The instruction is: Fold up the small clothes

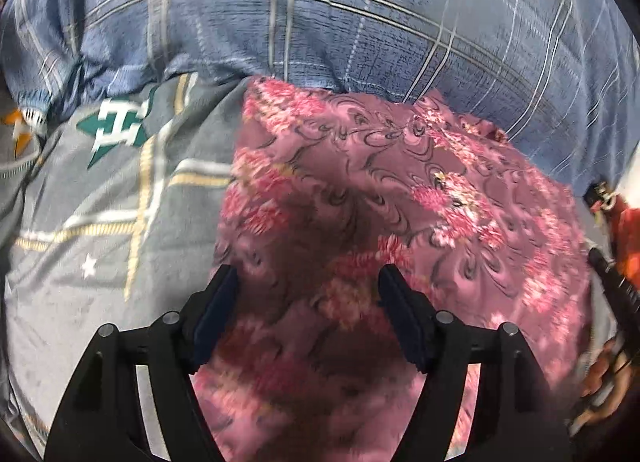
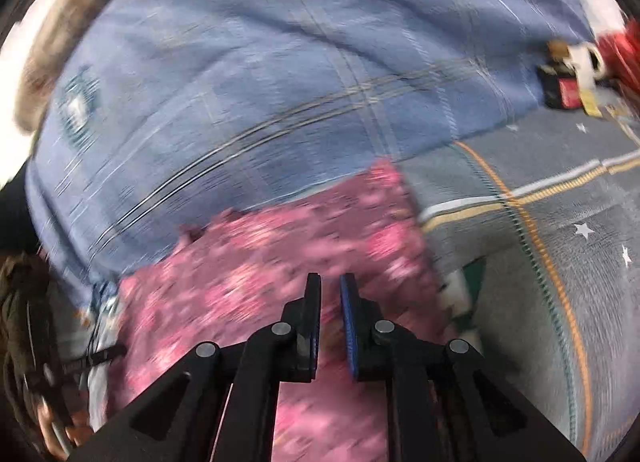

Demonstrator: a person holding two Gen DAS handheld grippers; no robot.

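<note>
A pink floral garment [image 1: 392,198] lies spread on a grey patterned bed sheet [image 1: 100,230], its far edge against a blue plaid quilt [image 1: 320,22]. My left gripper [image 1: 308,282] is open, its two black fingers wide apart just above the near part of the garment. In the right wrist view the same garment [image 2: 280,254] appears blurred by motion. My right gripper [image 2: 330,286] hovers over it with the jaws nearly together, a narrow gap between the pads and nothing visibly held.
The blue plaid quilt [image 2: 260,82] bulks up behind the garment. The grey sheet [image 2: 540,246] extends to the right. Small cluttered items [image 2: 576,74] sit at the far right. The other gripper and hand [image 1: 612,274] show at the right edge.
</note>
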